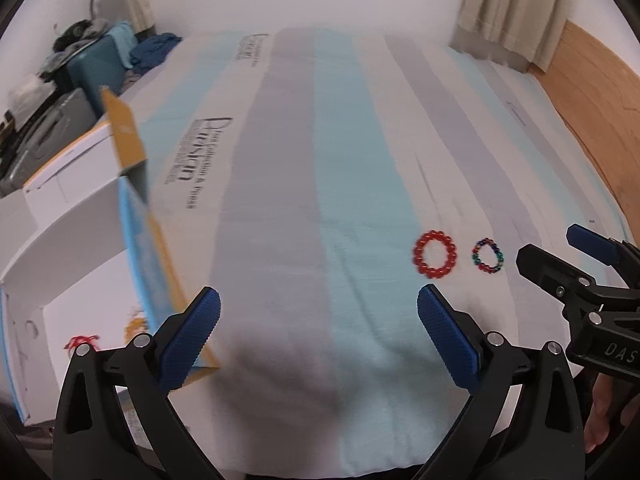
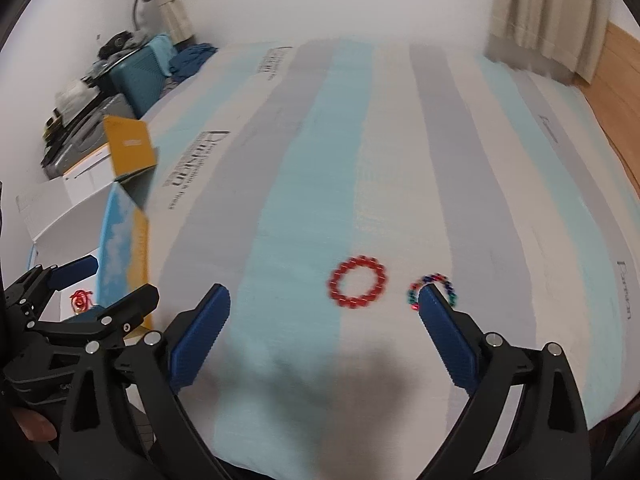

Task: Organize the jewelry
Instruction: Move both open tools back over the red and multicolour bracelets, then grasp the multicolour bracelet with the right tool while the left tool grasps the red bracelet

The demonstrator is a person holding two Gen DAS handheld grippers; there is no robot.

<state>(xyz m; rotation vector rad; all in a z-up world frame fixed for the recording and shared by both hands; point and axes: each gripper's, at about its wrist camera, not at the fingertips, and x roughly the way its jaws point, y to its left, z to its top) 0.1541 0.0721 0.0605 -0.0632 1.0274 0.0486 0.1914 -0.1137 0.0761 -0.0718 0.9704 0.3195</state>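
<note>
Both the left gripper point(image 1: 318, 316) and right gripper point(image 2: 324, 312) were spread empty; beside the red bracelet point(image 2: 358, 287), the multicolour bracelet point(image 2: 434, 289) risked being snagged by 1 pad point(image 2: 448, 340).

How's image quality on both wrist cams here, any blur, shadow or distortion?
Left wrist view: fisheye bends the striped sheet, the open box is motion-smeared, and a soft shadow lies between the fingers. Right wrist view: the red bead bracelet and multicolor bracelet are smeared; soft shadow at bottom center. No glare in either.
</note>
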